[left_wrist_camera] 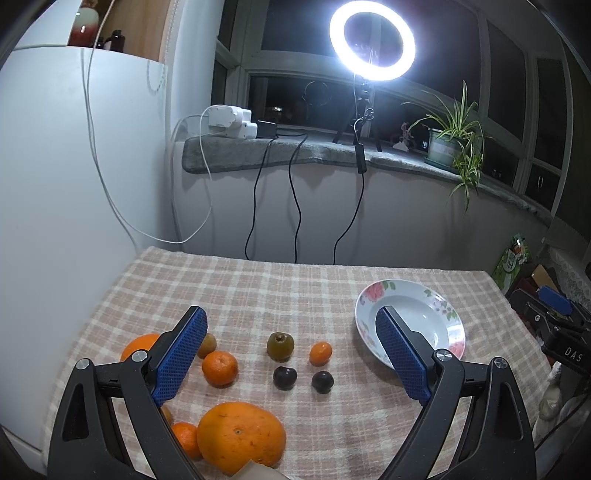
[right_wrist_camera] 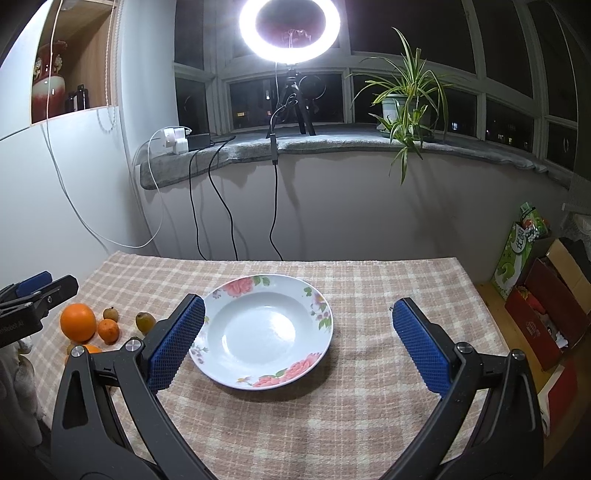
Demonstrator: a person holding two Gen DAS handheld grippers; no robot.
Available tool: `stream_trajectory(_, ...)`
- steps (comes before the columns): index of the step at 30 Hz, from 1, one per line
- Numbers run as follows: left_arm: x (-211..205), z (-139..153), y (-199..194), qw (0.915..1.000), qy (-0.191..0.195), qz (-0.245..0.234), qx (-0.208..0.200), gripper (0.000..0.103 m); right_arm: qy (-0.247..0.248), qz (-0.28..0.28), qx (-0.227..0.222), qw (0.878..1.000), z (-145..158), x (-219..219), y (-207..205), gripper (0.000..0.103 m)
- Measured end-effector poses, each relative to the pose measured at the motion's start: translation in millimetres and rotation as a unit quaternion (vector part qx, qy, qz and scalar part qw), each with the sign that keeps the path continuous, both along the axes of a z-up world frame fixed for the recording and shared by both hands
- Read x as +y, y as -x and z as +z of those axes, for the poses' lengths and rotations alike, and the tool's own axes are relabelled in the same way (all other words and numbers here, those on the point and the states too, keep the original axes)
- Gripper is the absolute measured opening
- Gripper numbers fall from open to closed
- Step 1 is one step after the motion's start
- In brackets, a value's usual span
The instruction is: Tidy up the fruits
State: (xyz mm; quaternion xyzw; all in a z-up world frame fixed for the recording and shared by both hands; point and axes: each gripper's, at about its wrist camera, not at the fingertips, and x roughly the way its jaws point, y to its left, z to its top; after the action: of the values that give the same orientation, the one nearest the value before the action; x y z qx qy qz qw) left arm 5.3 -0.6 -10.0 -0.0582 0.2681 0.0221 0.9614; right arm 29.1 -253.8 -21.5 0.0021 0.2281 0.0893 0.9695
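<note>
Plate [right_wrist_camera: 310, 291] holds nothing; fruits, perhaps kiwis [left_wrist_camera: 280, 346] among them, beside; both grippers [left_wrist_camera: 291, 354] [right_wrist_camera: 299, 339] wide

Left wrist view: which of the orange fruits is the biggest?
The big orange at the bottom edge, nearest the camera. It dwarfs the mandarin beyond it and the tiny one beside the green fruit.

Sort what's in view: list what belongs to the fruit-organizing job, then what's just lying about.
Belongs to the job:
- big orange
- mandarin
- kiwi
- small mandarin
- two dark plums
- flowered plate, nothing on it
- left gripper, open
- right gripper, open

Lying about:
- ring light
- potted plant
- chargers
- red vase
</note>
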Motion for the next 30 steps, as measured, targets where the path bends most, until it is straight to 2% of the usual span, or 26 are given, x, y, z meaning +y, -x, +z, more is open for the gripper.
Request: stream_trajectory(30,3.5,-0.1,2.3,1.0000,-0.001,0.005,-0.001,0.093,-0.008,0.010,0.005,1.000,-2.5,6.7,1.8,0.103)
